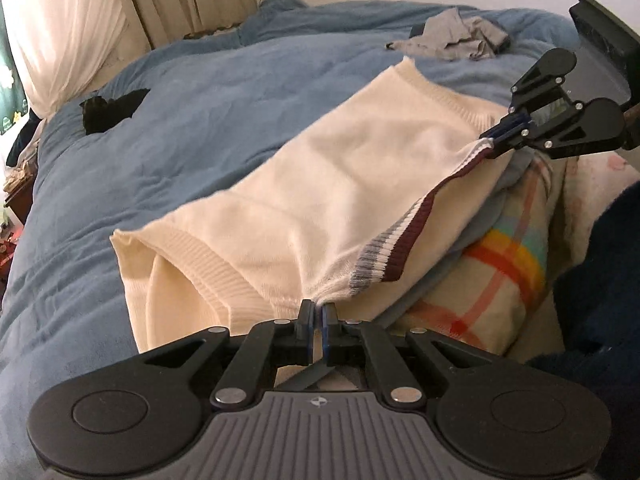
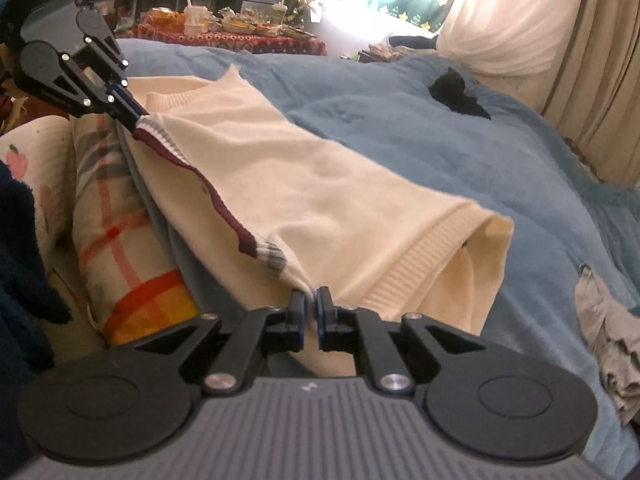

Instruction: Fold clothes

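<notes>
While stretched over the bed, cream sweater [image 1: 320,184], maroon-striped neckline, apparently sleeveless, each hand-held gripper clamping it.

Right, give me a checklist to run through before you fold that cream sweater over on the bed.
1. Left gripper shut on the sweater at its striped edge: ok.
2. Right gripper shut on the same striped edge, at the other end: ok.
3. Edge held taut between the two grips: not ok, it sags a little mid-span.
4. Sweater flat on the blue duvet: not ok, the near part is lifted and a ribbed opening gapes.
5. Landing area free: cannot tell fully; the grey garment and the black item lie apart from the sweater.
</notes>
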`<state>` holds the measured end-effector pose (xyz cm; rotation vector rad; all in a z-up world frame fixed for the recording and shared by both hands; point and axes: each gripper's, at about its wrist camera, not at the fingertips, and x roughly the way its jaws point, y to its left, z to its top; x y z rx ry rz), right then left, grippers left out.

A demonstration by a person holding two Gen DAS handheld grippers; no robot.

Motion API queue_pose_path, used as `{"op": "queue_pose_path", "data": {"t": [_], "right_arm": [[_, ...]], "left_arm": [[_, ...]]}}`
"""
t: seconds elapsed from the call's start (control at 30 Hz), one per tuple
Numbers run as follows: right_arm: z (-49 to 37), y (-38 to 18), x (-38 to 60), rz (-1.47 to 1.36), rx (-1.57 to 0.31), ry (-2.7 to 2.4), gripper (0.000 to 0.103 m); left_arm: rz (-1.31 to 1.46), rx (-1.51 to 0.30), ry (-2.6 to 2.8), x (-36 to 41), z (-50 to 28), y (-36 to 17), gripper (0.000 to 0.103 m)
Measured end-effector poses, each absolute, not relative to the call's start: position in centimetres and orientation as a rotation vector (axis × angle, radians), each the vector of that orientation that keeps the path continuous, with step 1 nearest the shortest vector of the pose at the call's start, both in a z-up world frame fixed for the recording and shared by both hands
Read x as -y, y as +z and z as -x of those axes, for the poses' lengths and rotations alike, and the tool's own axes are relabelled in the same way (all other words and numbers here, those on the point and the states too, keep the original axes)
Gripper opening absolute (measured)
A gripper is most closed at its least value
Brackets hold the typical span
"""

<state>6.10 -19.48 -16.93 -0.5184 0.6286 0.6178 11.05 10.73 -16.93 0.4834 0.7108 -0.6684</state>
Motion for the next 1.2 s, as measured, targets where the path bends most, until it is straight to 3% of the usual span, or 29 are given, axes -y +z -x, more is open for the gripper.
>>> {"op": "queue_pose_path", "data": {"t": [0.43, 0.5, 0.57, 0.7, 1.2], "right_arm": [[-6.8, -13.8, 23.5, 0.396, -0.669, 0.582, 0.011], [-7.7, -12.8, 24.4, 0.38, -0.657, 0.543, 0.015], [-9.1, -11.9, 25.2, 0.369, -0.642, 0.492, 0.021], [-13.5, -11.4, 26.7, 0.35, -0.623, 0.381, 0.029], [-24.5, -15.4, 26.8, 0.338, -0.704, 0.367, 0.028]], "left_arm": [[-0.345, -0.726, -0.623, -13.9, -10.2, -13.7, 0.009], [-0.318, -0.701, -0.585, -14.6, -11.3, -12.5, 0.017], [-0.315, -0.675, -0.532, -15.2, -12.7, -11.8, 0.031], [-0.339, -0.66, -0.427, -16.2, -16.4, -11.9, 0.031], [-0.132, -0.788, -0.387, -17.9, -25.8, -15.9, 0.04]]}}
